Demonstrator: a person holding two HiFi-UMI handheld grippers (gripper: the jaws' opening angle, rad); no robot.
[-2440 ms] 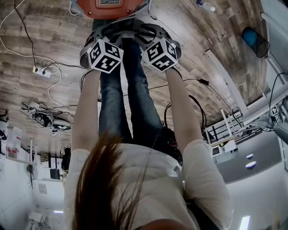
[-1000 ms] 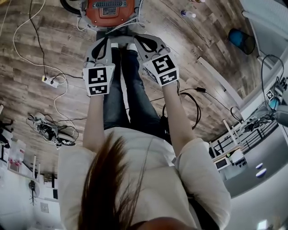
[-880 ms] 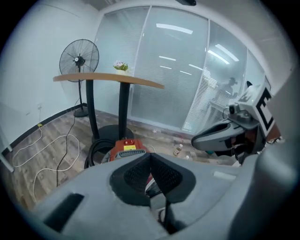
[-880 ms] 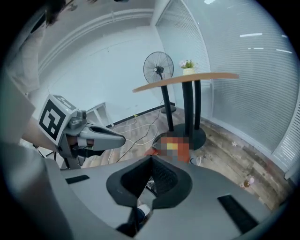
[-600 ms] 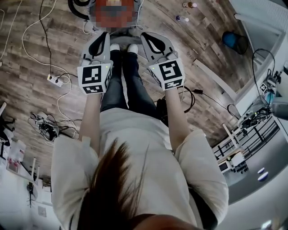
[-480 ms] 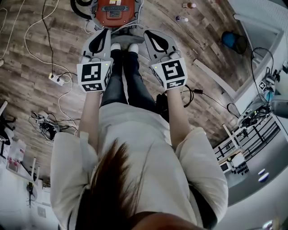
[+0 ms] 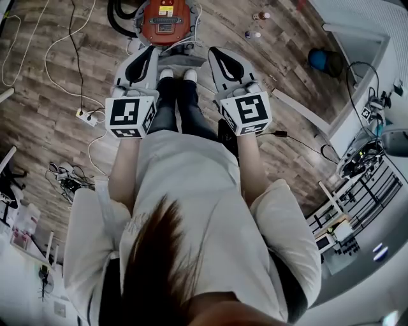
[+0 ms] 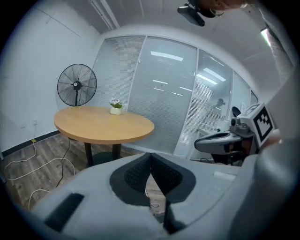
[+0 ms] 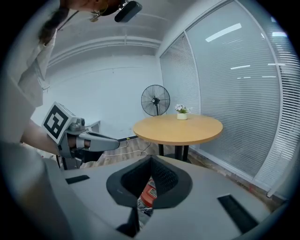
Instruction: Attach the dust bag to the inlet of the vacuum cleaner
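The orange vacuum cleaner (image 7: 164, 19) stands on the wood floor just past the person's feet, in the head view. A strip of its red body (image 9: 149, 191) shows through the gap under the right gripper's jaws. I cannot make out a dust bag in any view. My left gripper (image 7: 145, 56) and right gripper (image 7: 220, 56) are held side by side high above the vacuum, pointing slightly down. Both are shut with nothing between their pads. In its own view, the left gripper (image 8: 151, 157) has its pads meeting, and so does the right gripper (image 9: 151, 161).
A round wooden table (image 8: 103, 124) with a small plant and a standing fan (image 8: 77, 85) lie ahead by a glass wall. A power strip with cables (image 7: 86, 114) lies on the floor to the left. Small bottles (image 7: 253, 35) and a blue bin (image 7: 319, 60) sit to the right.
The person has straightened up. Both grippers have risen together away from the vacuum, which now looks smaller and farther below. Both have stayed shut.
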